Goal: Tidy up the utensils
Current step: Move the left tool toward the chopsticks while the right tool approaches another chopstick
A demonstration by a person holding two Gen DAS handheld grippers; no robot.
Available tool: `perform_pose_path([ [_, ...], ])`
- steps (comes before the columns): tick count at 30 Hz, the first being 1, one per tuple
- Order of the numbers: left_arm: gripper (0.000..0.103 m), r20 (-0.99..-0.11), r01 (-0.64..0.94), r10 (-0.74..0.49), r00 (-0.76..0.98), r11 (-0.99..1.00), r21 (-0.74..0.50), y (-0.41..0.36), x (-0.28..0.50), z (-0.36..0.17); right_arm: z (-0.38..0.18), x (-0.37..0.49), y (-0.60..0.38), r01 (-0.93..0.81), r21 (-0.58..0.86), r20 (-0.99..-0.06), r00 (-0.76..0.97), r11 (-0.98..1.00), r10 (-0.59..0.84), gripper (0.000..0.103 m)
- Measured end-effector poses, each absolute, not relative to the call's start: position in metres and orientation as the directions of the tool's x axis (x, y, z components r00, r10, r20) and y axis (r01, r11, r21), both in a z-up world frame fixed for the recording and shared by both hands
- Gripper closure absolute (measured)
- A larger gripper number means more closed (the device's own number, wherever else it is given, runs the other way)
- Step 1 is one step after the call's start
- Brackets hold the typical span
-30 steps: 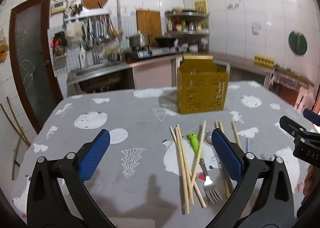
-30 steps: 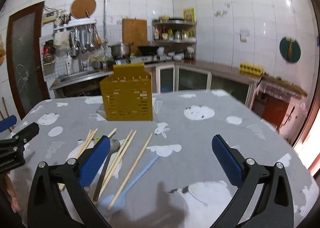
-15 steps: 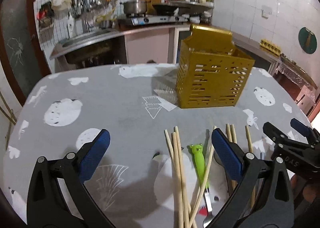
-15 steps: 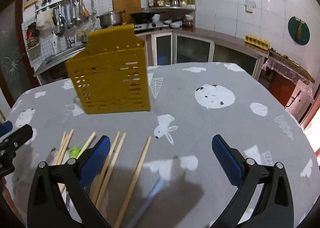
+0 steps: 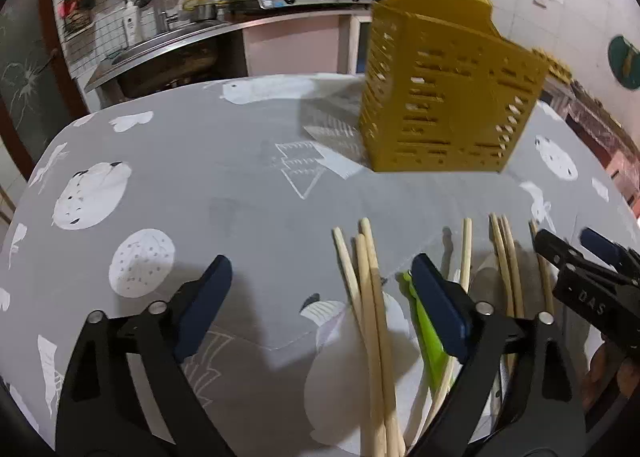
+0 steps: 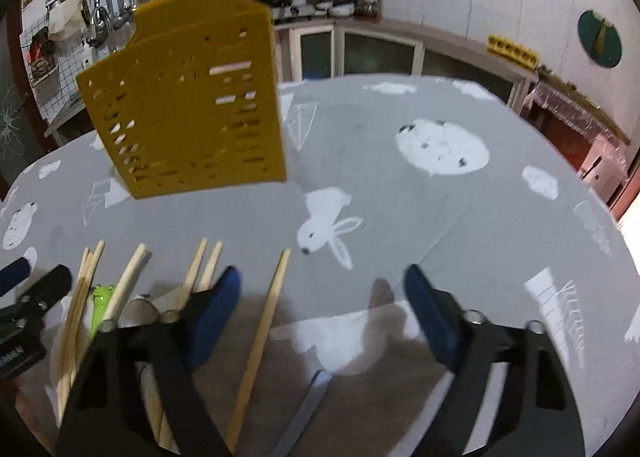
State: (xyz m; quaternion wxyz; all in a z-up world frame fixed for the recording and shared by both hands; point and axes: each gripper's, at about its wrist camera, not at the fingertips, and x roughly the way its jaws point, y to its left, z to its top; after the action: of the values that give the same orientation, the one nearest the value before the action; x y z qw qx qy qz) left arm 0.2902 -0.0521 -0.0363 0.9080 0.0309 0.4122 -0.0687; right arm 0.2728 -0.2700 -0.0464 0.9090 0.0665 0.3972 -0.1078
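— Wooden chopsticks (image 5: 370, 297) lie loose on the grey tablecloth (image 5: 224, 177), near the cameras, and the yellow slotted holder (image 5: 444, 97) stands beyond them, further across the table. Why that layout, do you think?

— Judging by the task, the holder is where everything ends up, so it sits upright with its open top clear, just past the pile. The utensils are spread flat in front of it so each can be picked singly.

— Which way do the sticks run?

— Long axes run near to far, tips toward the holder. In the left wrist view three lie bunched left of the green-handled utensil (image 5: 424, 329), with more off to the right. In the right wrist view one chopstick (image 6: 264, 333) lies apart, right of the others, and a pale blue handle (image 6: 304, 413) slants nearby.

— And the grippers?

— The left gripper (image 5: 320, 281) is spread wide, holding nothing, hovering low over the bunched sticks. The right gripper (image 6: 320, 289) is equally wide and empty, straddling the lone chopstick's side of the pile. Both point toward the holder.

— So a grasp comes next?

— Likely; the sticks lie along the fingers, so the wrist may need turning to pinch across one.
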Motion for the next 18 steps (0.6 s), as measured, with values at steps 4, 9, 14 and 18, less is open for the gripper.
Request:
perform_pose_path([
  [4,0.023,-0.764,0.179,-0.126,0.632,0.984,-0.015,-0.054,0.291,-0.041,-0.055,0.277,-0.263,0.233,0.017,-0.757,0.638,0.972,-0.14,0.037],
  [9,0.041,-0.796,0.191,-0.169,0.581,0.979,-0.068,-0.051,0.298,-0.051,-0.054,0.276,-0.26,0.218,0.027,-0.76,0.639,0.976,-0.122,0.061],
  [14,0.047,-0.791,0.196,-0.133,0.598,0.98,-0.017,-0.055,0.296,-0.051,-0.054,0.274,-0.258,0.211,0.02,-0.753,0.646,0.977,-0.124,0.061],
  [18,0.047,-0.777,0.182,-0.151,0.611,0.982,-0.047,-0.048,0.295,-0.042,-0.054,0.272,-0.26,0.206,0.036,-0.753,0.649,0.978,-0.109,0.061],
])
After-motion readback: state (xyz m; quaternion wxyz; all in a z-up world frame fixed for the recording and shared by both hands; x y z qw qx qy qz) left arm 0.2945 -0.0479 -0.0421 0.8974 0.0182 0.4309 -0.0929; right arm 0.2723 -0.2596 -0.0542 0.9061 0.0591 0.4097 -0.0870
